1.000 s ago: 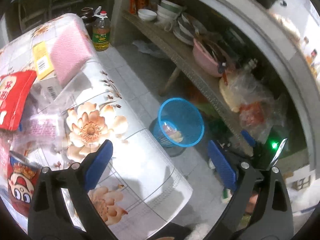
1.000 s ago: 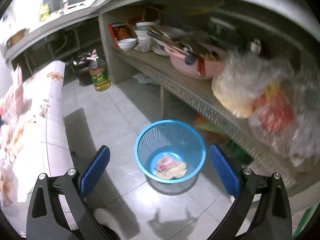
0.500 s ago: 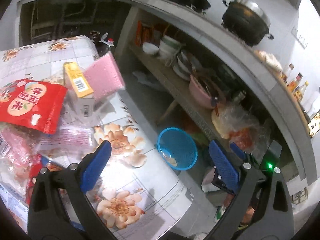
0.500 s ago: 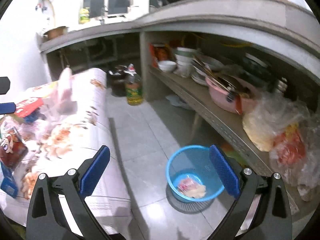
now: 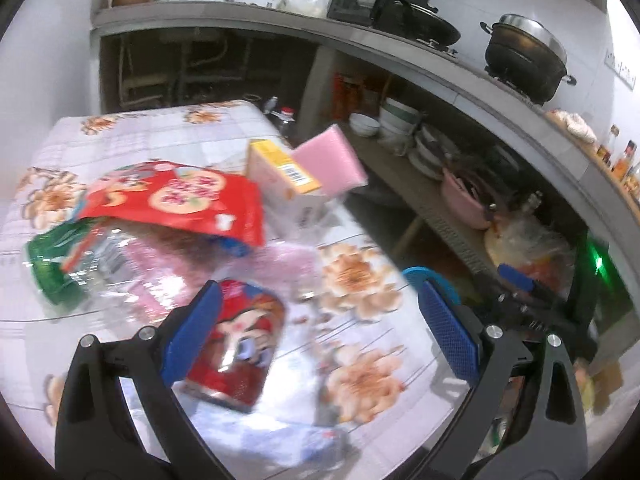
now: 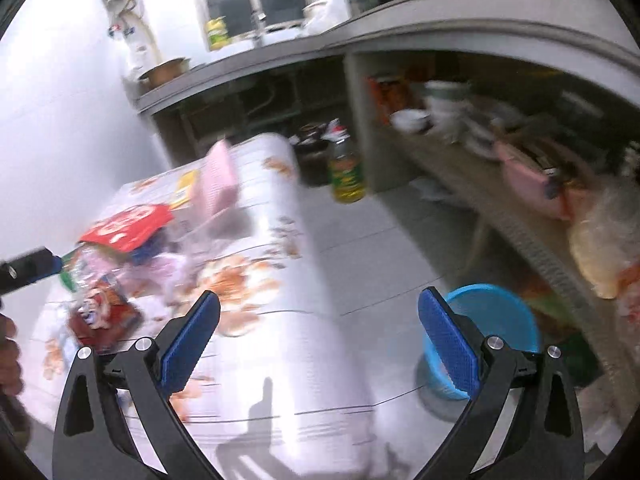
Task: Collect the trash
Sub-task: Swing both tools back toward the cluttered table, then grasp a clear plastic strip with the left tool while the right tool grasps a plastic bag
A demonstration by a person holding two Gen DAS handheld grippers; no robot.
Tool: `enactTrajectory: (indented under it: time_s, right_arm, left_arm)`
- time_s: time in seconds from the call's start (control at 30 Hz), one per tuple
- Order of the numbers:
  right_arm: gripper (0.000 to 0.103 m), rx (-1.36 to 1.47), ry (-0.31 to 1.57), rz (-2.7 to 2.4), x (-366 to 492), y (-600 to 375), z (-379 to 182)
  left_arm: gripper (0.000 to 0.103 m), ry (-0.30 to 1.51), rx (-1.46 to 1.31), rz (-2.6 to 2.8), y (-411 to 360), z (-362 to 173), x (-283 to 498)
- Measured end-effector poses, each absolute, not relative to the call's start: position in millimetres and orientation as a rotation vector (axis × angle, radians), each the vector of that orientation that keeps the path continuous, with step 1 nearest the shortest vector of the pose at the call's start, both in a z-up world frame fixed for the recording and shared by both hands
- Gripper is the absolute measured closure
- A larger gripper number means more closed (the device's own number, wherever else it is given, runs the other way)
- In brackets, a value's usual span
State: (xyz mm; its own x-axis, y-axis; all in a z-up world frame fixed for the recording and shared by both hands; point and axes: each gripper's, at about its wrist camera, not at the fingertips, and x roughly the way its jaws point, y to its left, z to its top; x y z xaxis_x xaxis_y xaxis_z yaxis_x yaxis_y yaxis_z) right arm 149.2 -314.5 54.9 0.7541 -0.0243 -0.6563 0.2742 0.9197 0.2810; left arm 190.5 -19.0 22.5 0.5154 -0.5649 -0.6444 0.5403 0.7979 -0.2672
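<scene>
Trash is piled on the flowered table (image 5: 168, 136): a red snack bag (image 5: 176, 196), a crushed clear bottle with a green label (image 5: 80, 264), a red cartoon packet (image 5: 240, 340), a yellow-topped box (image 5: 284, 176) and a pink pad (image 5: 332, 160). My left gripper (image 5: 320, 336) hangs open over the table's near end, its left finger just beside the cartoon packet. The blue basket (image 6: 492, 328) stands on the floor at the right, behind the right finger of my open, empty right gripper (image 6: 320, 344). The same trash pile (image 6: 132, 248) shows blurred in the right wrist view.
A long shelf (image 5: 432, 208) under the counter holds bowls, a pink basin and plastic bags. An oil bottle (image 6: 346, 172) stands on the tiled floor between table and shelf. A pot (image 5: 524, 60) sits on the counter. A hand (image 6: 10, 360) shows at the left edge.
Both grippers have swung left and up, away from the basket and toward the table. The trash pile now fills the left wrist view. The basket has slid to the right edge in both.
</scene>
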Motion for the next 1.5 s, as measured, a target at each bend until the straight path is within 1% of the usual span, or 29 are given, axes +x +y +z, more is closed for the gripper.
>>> enactTrajectory:
  time_s: [0.13, 0.27, 0.5, 0.77, 0.83, 0.9, 0.97, 1.07, 1.13, 1.17, 1.27, 1.43, 1.5]
  right_arm:
    - [0.007, 0.412, 0.709, -0.064, 163, -301, 58]
    - [0.007, 0.511, 0.75, 0.088, 186, -291, 54]
    - [0.017, 0.57, 0.822, 0.196, 220, -275, 45]
    - [0.028, 0.761, 0.938, 0.267, 266, -278, 16]
    - [0.03, 0.806, 0.969, 0.267, 277, -279, 7]
    - [0.031, 0.829, 0.988, 0.264, 285, -279, 1]
    - [0.032, 0.848, 1.001, 0.267, 292, -279, -3]
    - [0.032, 0.864, 1.012, 0.272, 299, -276, -7]
    - [0.032, 0.869, 1.019, 0.275, 300, -274, -9]
    - [0.032, 0.874, 1.022, 0.28, 302, -273, -10]
    - [0.032, 0.887, 1.034, 0.282, 306, -272, -14]
    - [0.033, 0.917, 1.043, 0.287, 316, -272, -20]
    - [0.035, 0.926, 1.046, 0.291, 318, -272, -22]
  left_arm:
    - [0.009, 0.782, -0.009, -0.636, -2, 14, 188]
    - [0.009, 0.773, -0.015, -0.621, 13, 8, 186]
    - [0.009, 0.75, -0.033, -0.579, 44, 2, 184]
    - [0.009, 0.728, -0.101, -0.509, 76, 1, 196]
    - [0.011, 0.74, -0.12, -0.468, 84, 0, 206]
    - [0.021, 0.763, -0.146, -0.432, 93, -2, 221]
    - [0.023, 0.805, -0.194, -0.421, 101, -7, 239]
    - [0.029, 0.886, -0.229, -0.396, 108, -17, 264]
    - [0.035, 0.941, -0.251, -0.37, 112, -25, 276]
    - [0.037, 0.957, -0.269, -0.37, 113, -28, 280]
    - [0.038, 1.004, -0.332, -0.398, 116, -37, 291]
    - [0.047, 1.051, -0.409, -0.421, 119, -51, 300]
    - [0.053, 1.064, -0.435, -0.425, 121, -55, 301]
